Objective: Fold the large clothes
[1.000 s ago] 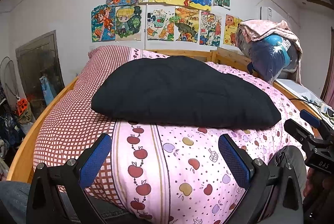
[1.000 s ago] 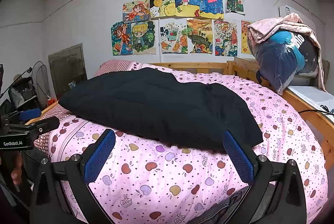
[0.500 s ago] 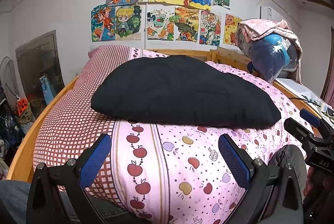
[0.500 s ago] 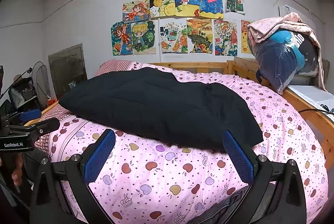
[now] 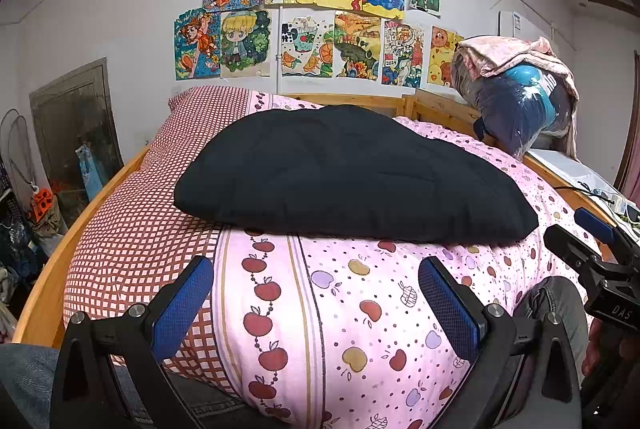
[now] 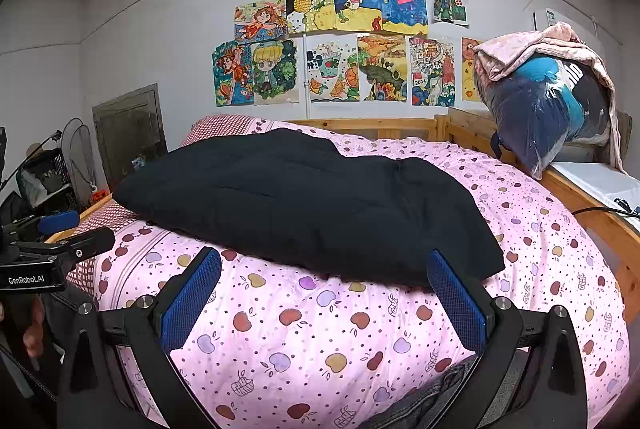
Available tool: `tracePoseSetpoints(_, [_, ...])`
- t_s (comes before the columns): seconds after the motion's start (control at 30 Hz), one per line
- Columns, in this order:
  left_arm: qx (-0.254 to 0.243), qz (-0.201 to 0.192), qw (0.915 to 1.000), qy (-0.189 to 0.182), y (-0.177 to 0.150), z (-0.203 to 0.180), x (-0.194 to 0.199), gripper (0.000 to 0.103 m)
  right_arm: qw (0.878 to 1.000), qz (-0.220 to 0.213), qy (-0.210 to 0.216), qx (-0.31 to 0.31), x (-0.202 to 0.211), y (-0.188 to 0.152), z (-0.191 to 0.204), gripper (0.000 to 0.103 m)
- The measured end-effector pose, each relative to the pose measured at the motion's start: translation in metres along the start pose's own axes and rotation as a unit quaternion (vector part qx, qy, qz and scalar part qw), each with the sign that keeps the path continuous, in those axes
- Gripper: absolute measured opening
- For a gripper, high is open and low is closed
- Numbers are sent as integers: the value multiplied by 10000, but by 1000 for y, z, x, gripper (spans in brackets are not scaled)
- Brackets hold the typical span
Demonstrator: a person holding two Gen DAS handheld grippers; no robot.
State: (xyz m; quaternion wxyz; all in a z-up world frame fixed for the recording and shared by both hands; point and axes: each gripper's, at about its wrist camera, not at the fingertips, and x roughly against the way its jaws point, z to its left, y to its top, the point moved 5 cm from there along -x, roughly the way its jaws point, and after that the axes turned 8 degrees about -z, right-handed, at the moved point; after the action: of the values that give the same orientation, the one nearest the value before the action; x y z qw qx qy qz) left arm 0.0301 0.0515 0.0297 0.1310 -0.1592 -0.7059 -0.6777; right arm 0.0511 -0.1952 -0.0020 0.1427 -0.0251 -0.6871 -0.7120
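Jaws: both spread wide, nothing held. L gripper (image 5: 316,293), R gripper (image 6: 324,289) hover near bed edge. Black garment (image 5: 344,177): lies folded on pink quilt (image 5: 360,309), mid-bed. Change vs 1 s ago: none; prob. fold done or paused.

My garment (image 5: 348,173) is plain black. The quilt (image 5: 360,301) under it is pink, scattered with small dots and red, yellow and purple apples; its left part (image 5: 132,229) is a red-and-white check. My gripper pads (image 5: 182,309) are blue on black frames. The bed frame (image 6: 592,217) is light wood, the wall (image 6: 160,41) pale grey with bright, many-coloured drawings (image 6: 340,41).
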Motion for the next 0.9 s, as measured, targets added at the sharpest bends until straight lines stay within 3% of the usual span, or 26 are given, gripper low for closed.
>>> tracePoseSetpoints(0.9, [-16,24,10000,-15,-5,2,0,103,10000,7,-5,-3,0,-1,1,101])
